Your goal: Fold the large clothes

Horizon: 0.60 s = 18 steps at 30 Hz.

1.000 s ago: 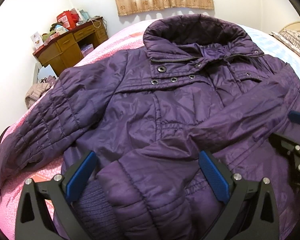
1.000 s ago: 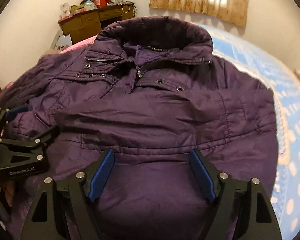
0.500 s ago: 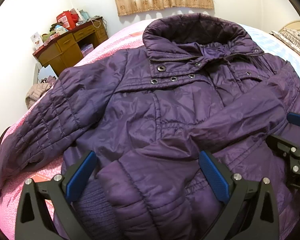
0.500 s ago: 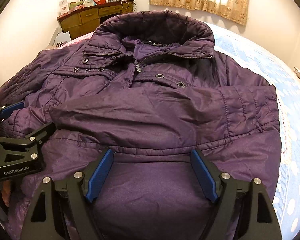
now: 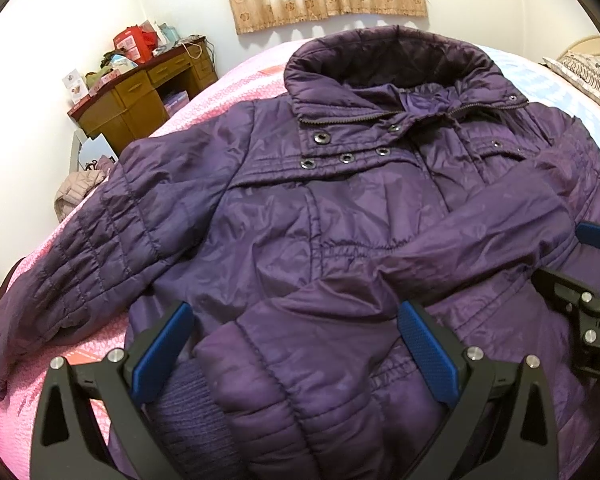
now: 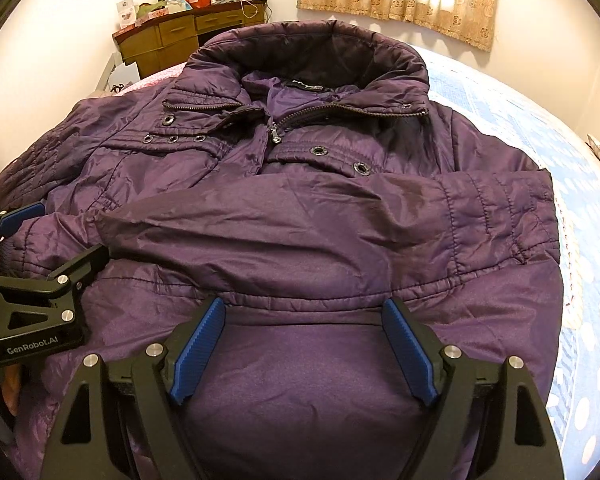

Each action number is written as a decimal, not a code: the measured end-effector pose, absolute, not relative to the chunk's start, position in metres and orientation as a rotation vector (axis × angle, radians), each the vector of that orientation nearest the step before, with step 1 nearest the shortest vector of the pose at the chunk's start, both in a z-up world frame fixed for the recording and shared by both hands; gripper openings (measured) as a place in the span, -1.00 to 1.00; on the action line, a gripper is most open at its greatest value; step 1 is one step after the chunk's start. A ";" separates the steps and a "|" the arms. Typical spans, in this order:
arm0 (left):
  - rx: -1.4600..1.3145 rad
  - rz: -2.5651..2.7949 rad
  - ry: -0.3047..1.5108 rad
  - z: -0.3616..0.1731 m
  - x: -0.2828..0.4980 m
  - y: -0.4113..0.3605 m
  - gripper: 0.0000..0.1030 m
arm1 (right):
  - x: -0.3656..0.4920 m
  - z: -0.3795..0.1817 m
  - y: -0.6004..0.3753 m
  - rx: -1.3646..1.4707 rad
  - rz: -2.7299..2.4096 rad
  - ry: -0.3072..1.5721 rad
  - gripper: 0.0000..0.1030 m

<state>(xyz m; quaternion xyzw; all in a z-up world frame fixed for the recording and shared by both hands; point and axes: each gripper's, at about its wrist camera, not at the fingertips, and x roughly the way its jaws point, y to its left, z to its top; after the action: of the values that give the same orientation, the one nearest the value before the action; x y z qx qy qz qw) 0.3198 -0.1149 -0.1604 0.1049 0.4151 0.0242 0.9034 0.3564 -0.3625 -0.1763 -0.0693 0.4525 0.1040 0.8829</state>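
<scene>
A purple quilted jacket (image 5: 340, 208) lies face up on the bed, collar at the far end. One sleeve (image 6: 300, 232) is folded across the chest; its cuff (image 5: 308, 392) lies between the wide-spread blue pads of my left gripper (image 5: 296, 354), which do not squeeze it. The other sleeve (image 5: 80, 248) stretches out to the left over the pink cover. My right gripper (image 6: 304, 344) stands open over the jacket's lower front, nothing pinched. Each gripper shows in the other's view: the right gripper (image 5: 572, 258) at the right edge, the left gripper (image 6: 60, 234) at the left.
The bed has a pink cover (image 5: 80, 364) on the left and a blue dotted one (image 6: 540, 128) on the right. A cluttered wooden desk (image 5: 140, 96) stands by the far wall, a pale garment (image 5: 76, 192) below it. A pillow (image 5: 588, 68) lies far right.
The right wrist view has drawn back slightly, so more of the folded sleeve's right end shows. The left gripper and the cuff between its pads have stayed put.
</scene>
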 end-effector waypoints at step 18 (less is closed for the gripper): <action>0.229 0.060 0.853 -0.160 0.318 -0.114 1.00 | 0.357 -0.176 -0.362 -0.155 0.210 0.942 0.59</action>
<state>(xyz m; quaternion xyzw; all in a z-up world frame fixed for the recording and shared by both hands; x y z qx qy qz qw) 0.3175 -0.1145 -0.1599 0.1108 0.4126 0.0289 0.9037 0.3571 -0.3624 -0.1764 -0.0742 0.4527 0.1008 0.8828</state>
